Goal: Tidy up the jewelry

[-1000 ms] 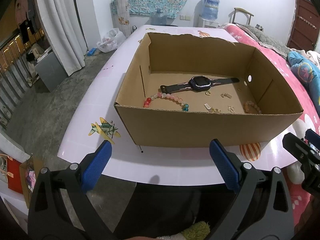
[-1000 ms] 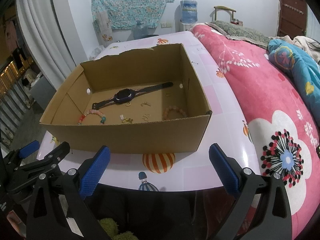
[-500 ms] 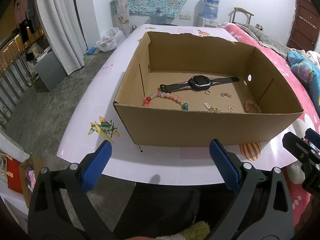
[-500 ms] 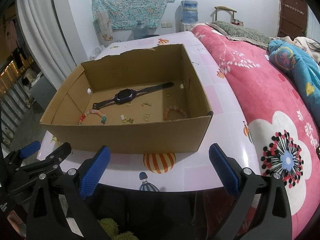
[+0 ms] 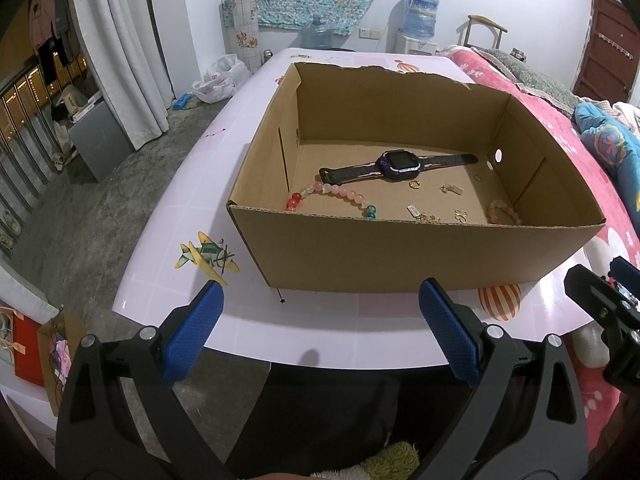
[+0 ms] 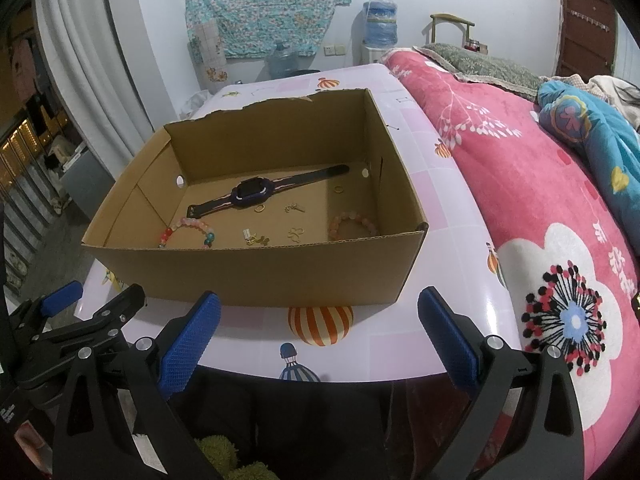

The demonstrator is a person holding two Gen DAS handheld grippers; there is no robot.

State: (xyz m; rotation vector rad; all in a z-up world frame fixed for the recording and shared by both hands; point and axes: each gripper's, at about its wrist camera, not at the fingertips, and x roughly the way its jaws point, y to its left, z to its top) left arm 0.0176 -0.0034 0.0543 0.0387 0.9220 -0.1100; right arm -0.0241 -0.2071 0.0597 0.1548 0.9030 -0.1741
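No writing is reading clearly anywhere; a small white tag (image 5: 413,211) among the gold pieces is showing dark marks too fine to make out, and the watch (image 5: 396,165) face is giving only a blurred strip.

The left gripper (image 5: 320,320) is hovering short of the table (image 5: 168,216) edge with its blue fingers (image 5: 192,334) standing wide apart and holding nothing. Ahead of them, the box (image 5: 400,256) is sitting on the table, its near wall facing the fingers. Inside, going from beyond the left finger across to the right one: a multicolour bead bracelet (image 5: 332,198), the watch lying flat farther back, a gold ring (image 5: 414,184), a small charm (image 5: 452,189), the tag with a gold chain clump (image 5: 428,218), a looped gold piece (image 5: 461,216), and a peach bead bracelet (image 5: 504,212) near the right wall.

The right gripper (image 6: 318,320) is waiting the same way, fingers (image 6: 448,336) spread and empty. Its view is showing a second gold ring (image 6: 339,189) clearly by the box's right wall, only a speck in the left view, plus the whole striped balloon print (image 6: 320,324) between the fingers, half hidden under the box from the left. The left view alone is showing a plane print (image 5: 206,258) beyond its left finger.

The near wall is cutting off the lower parts of both bracelets and the chain clump.
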